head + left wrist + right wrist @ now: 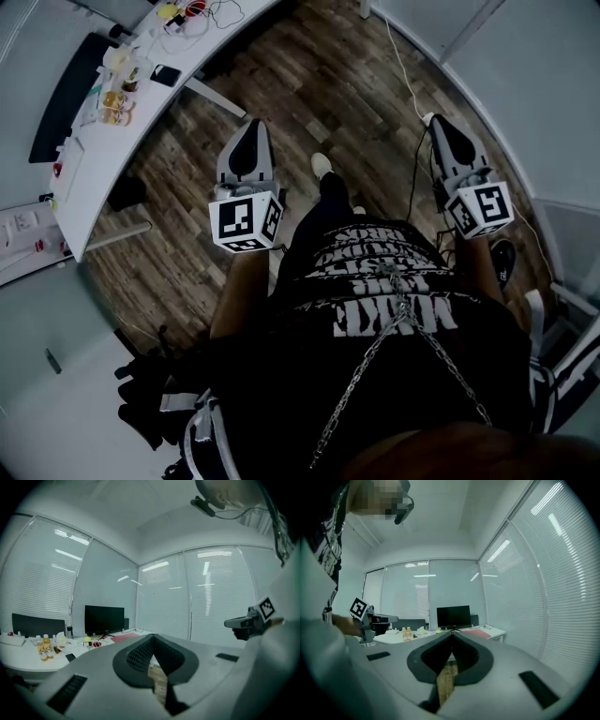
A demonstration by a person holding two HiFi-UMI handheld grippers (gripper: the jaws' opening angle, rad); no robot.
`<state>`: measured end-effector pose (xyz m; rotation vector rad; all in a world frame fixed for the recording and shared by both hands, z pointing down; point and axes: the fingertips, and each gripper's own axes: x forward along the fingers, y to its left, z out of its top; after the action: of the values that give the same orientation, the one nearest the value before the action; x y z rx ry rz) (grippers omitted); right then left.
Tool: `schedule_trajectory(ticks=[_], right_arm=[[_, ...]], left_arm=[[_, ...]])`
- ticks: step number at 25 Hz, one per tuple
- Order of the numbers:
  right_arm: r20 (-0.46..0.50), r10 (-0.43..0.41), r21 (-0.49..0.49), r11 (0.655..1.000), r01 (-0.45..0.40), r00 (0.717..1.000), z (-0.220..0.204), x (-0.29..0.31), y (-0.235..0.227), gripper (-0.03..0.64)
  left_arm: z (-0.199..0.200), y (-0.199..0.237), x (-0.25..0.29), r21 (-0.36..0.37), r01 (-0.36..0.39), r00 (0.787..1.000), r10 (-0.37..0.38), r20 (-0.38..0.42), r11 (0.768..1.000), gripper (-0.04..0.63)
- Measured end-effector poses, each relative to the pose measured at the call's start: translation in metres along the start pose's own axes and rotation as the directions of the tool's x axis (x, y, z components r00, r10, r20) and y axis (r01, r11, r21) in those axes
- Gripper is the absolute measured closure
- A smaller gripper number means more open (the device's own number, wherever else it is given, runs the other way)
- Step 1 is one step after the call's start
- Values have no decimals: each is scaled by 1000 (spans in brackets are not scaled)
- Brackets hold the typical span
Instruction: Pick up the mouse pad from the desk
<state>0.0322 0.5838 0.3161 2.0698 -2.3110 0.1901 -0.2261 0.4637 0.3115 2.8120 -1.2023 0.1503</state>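
A flat pinkish-red mouse pad [124, 638] lies on the white desk [94, 178], to the right of a black monitor [104, 619]. In the right gripper view the same mouse pad [476, 633] shows beside the monitor [453, 616]. Both grippers are far from the desk, held level over the wooden floor. My left gripper [251, 125] is shut with nothing in it, its jaws meeting tip to tip [152, 635]. My right gripper [441, 120] is also shut and empty [452, 632]. I cannot make out the pad in the head view.
Orange bottles [112, 108], a black phone [166, 75] and small clutter sit on the desk. A white cable [403, 66] runs across the wood floor. A dark box [127, 192] stands under the desk. Glass walls with blinds ring the room.
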Motion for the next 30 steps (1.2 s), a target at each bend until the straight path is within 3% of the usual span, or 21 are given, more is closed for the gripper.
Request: schedule_trajectory(ticks=[11, 17, 26, 30], right_arm=[[-34, 16, 37, 999, -14, 999, 21, 111, -31, 617], [-26, 6, 18, 1000, -5, 1000, 41, 168, -50, 617], [-12, -10, 29, 1000, 10, 1000, 59, 234, -52, 617], [-36, 6, 53, 999, -4, 999, 62, 255, -48, 617]], left_arm=[[15, 60, 112, -54, 23, 1000, -22, 20, 998, 588], [28, 80, 175, -73, 75, 997, -73, 29, 994, 588], [39, 121, 233, -81, 135, 990, -131, 53, 988, 588], [41, 136, 242, -84, 127, 991, -122, 61, 988, 588]])
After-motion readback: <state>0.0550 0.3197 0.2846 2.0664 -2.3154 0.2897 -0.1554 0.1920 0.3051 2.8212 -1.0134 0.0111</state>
